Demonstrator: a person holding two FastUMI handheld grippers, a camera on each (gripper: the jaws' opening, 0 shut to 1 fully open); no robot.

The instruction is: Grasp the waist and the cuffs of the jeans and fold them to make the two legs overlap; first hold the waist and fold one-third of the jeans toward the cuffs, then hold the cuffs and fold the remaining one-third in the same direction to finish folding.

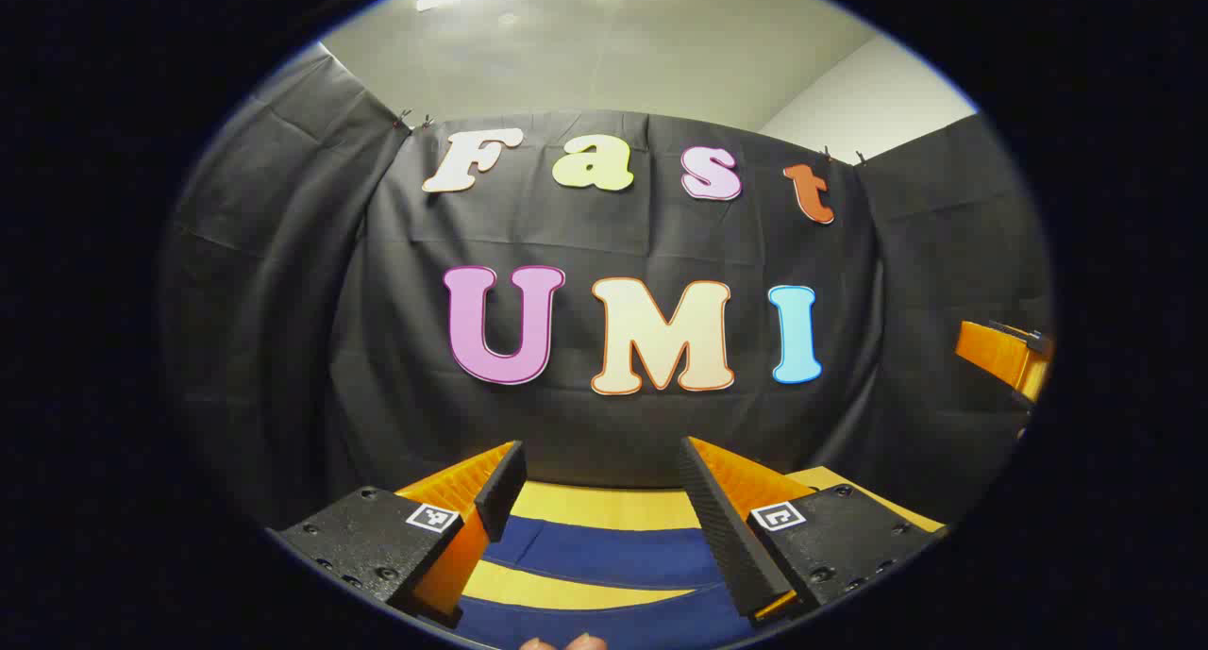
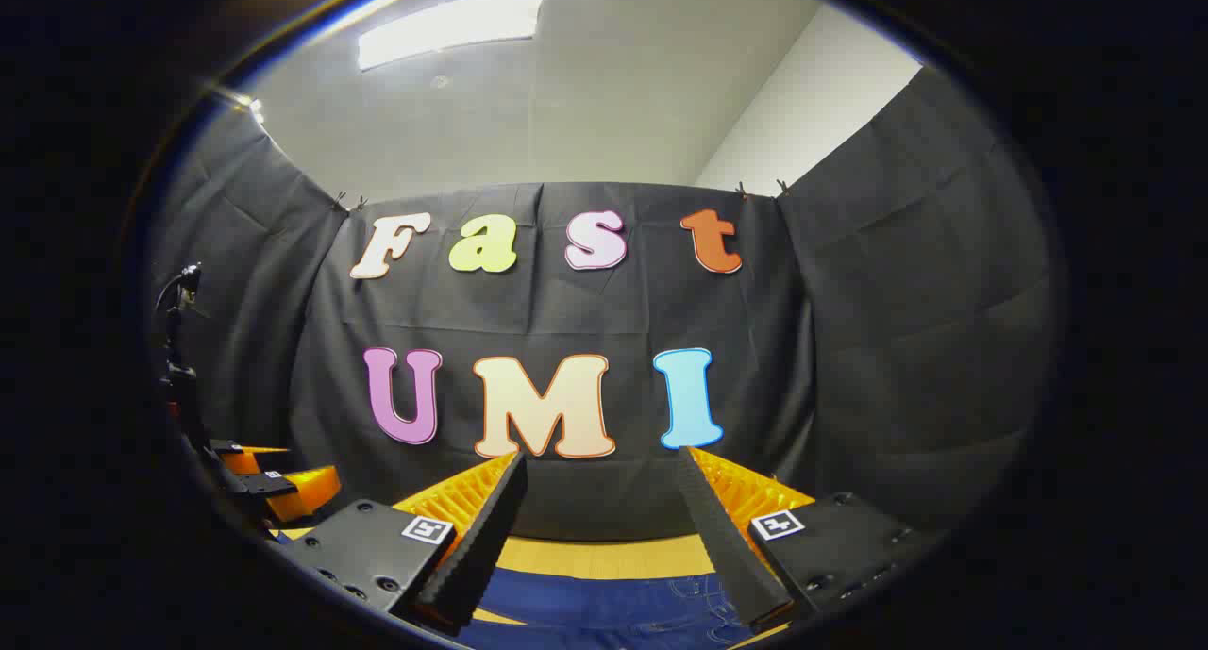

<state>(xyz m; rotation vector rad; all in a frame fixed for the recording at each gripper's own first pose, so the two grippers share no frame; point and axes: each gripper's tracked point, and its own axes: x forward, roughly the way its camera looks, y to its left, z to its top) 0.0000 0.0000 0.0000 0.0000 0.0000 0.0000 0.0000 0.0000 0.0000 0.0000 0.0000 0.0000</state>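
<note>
1. Jeans (image 1: 604,556) lie flat on the desk (image 1: 604,507), unfolded; first fold judged not yet begun.
2. Left tongs (image 1: 604,499) and right tongs (image 2: 599,513) hover above the jeans, both spread apart, empty.
3. Next: lower onto waist and cuffs.
4. Beyond the jeans, black cloth wall (image 2: 887,348); ceiling light (image 2: 451,25) overhead.

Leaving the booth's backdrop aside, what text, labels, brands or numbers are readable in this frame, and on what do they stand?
No readable words or numbers.
On the left gripper: the marker squares bear a black-and-white coded pattern, not text.
On the right gripper: the same kind of pattern, no text.
On the jeans: stitching shows, but no label or brand is legible.
</note>
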